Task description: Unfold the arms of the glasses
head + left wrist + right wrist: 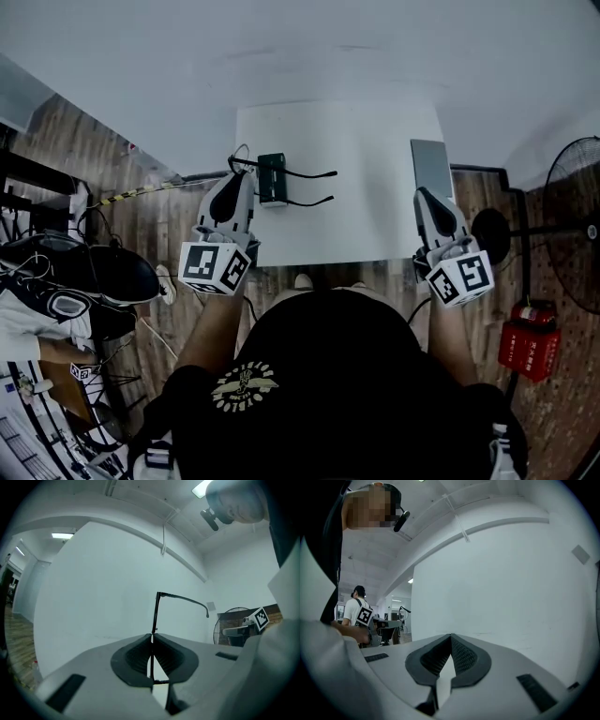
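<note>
I see L gripper clamping glasses in its view; head view adds both arms unfolded, R gripper shut, empty.

On the white table, a dark box lies just ahead of the left jaws and a grey slab just ahead of the right jaws, with a standing fan off to their right.
</note>
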Action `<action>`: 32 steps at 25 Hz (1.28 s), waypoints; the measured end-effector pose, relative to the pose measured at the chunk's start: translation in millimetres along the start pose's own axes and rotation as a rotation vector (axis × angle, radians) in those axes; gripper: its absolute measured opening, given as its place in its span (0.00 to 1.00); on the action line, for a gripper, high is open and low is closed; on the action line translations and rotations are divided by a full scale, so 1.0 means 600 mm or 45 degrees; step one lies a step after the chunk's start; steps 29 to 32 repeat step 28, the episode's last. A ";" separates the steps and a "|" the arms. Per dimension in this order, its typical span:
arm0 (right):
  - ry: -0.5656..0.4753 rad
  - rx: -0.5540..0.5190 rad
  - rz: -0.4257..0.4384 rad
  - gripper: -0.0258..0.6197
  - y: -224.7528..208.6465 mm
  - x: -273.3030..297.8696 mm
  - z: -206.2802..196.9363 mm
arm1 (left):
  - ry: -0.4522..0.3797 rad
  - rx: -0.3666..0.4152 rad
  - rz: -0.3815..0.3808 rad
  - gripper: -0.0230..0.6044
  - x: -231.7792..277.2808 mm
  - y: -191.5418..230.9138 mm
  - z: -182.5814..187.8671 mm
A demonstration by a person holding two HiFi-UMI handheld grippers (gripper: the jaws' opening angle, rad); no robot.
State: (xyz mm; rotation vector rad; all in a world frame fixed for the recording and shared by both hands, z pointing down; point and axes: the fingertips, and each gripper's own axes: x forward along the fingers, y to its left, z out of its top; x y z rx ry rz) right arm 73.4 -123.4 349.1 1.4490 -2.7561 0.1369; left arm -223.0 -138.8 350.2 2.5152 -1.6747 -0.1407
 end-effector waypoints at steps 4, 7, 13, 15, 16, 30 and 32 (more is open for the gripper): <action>0.006 -0.026 -0.034 0.04 -0.006 -0.004 0.000 | 0.004 0.015 0.014 0.07 -0.008 0.016 0.001; 0.003 -0.023 -0.040 0.04 -0.002 -0.006 0.003 | 0.007 0.011 0.011 0.07 -0.013 0.018 -0.001; 0.000 -0.024 -0.029 0.04 0.021 -0.009 0.001 | 0.013 -0.001 0.001 0.07 -0.023 0.015 -0.007; 0.004 -0.027 -0.023 0.04 0.026 -0.009 0.001 | 0.013 -0.005 -0.003 0.07 -0.024 0.013 -0.009; 0.003 -0.028 -0.022 0.04 0.027 -0.008 0.002 | 0.012 -0.006 -0.004 0.07 -0.024 0.013 -0.009; 0.005 -0.027 -0.001 0.04 0.016 -0.018 0.001 | 0.026 -0.009 -0.003 0.07 -0.013 -0.008 -0.017; 0.005 -0.027 -0.001 0.04 0.016 -0.018 0.001 | 0.026 -0.009 -0.003 0.07 -0.013 -0.008 -0.017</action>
